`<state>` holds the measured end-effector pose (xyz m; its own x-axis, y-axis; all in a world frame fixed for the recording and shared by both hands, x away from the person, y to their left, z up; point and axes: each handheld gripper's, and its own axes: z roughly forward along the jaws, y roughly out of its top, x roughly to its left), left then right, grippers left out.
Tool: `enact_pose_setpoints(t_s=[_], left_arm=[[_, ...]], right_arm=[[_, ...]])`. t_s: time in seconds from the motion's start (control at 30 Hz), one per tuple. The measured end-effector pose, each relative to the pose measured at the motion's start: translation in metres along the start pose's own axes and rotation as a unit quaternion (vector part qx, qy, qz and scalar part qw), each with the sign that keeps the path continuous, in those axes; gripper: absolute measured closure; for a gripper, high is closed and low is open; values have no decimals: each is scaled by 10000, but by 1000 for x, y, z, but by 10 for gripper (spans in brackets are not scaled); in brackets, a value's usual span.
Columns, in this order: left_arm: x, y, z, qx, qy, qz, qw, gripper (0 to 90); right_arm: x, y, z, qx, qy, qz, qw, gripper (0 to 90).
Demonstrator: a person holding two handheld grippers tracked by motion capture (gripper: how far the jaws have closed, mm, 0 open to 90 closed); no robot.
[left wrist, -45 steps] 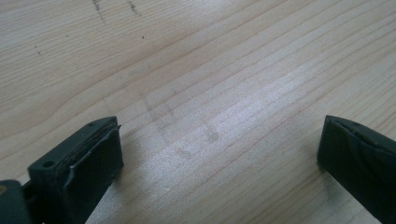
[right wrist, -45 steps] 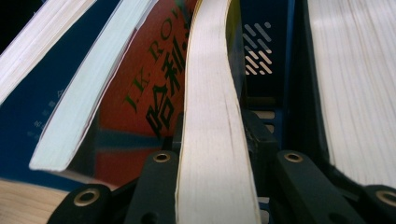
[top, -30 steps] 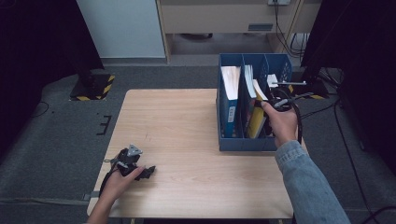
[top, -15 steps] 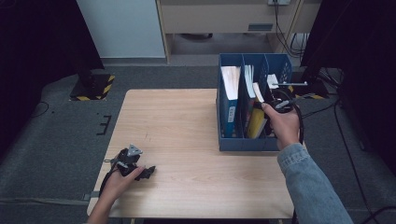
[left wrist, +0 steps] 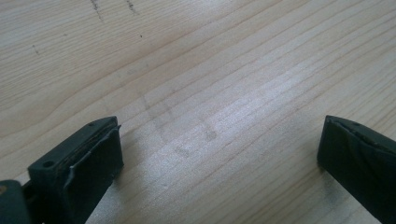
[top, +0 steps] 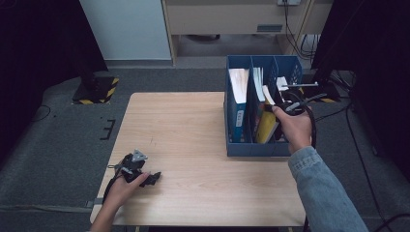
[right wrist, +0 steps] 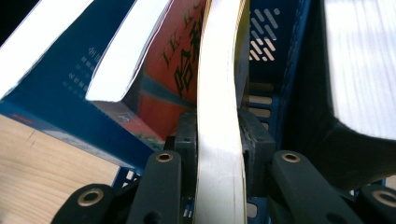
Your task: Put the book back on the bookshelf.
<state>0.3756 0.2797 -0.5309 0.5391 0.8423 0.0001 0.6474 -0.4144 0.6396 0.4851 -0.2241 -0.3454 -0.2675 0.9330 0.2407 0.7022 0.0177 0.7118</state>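
Note:
A blue file organizer (top: pixel 251 147) stands on the right side of the wooden table (top: pixel 193 125), with books upright in its slots. My right gripper (top: pixel 273 109) reaches into the middle slot. There it is shut on a thin yellow-covered book (top: pixel 266 126) that leans to the right. In the right gripper view its jaws (right wrist: pixel 218 140) clamp the cream page edge of that yellow book (right wrist: pixel 219 93), beside a red book (right wrist: pixel 182 60) and a blue book (right wrist: pixel 51 98). My left gripper (top: pixel 153 177) rests at the table's front left, open over bare wood (left wrist: pixel 219 154).
A thick book with white pages (top: pixel 238 82) fills the organizer's left slot. More white pages (right wrist: pixel 359 65) stand in the slot to the right. Cables (top: pixel 309 104) trail off the table's right edge. A black and yellow floor base (top: pixel 96 89) sits at the far left.
The right hand and the held book have barely shifted. The left gripper has stayed where it was.

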Motion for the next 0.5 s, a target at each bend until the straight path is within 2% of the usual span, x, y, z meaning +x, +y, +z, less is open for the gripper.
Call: enact_pose_setpoints(t_s=[0.5], left_arm=[[0, 0, 0, 9, 2, -6, 10000, 0]], right_arm=[[-3, 13, -4, -279, -81, 108, 9995, 740]])
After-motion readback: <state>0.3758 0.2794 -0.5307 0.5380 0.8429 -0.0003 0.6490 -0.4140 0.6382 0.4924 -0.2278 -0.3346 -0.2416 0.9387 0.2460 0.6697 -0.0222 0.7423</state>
